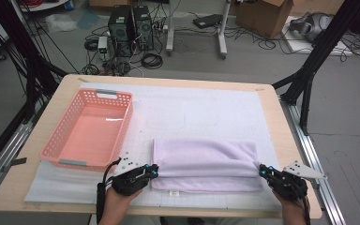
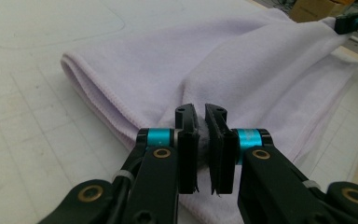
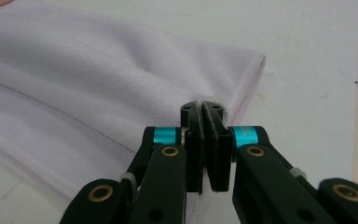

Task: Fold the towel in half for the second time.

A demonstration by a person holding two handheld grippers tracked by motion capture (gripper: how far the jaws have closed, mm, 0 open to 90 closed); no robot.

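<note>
A lavender towel (image 1: pixel 204 161) lies folded on the white mat (image 1: pixel 192 108) near the table's front edge. My left gripper (image 1: pixel 155 171) is at its left end. In the left gripper view the towel (image 2: pixel 242 60) rises in a ridge to my left gripper (image 2: pixel 201 114), whose jaws stand a narrow gap apart with cloth pinched between them. My right gripper (image 1: pixel 261 171) is at the towel's right end. In the right gripper view my right gripper (image 3: pixel 203 108) is shut on the towel (image 3: pixel 74 79) close to its stitched corner. The upper layer stretches between both grippers.
A pink plastic basket (image 1: pixel 58 133) stands on the mat to the left, right beside my left hand. The wooden table edge (image 1: pixel 285 140) runs close to my right gripper. Black frame posts, cables and boxes lie beyond the table.
</note>
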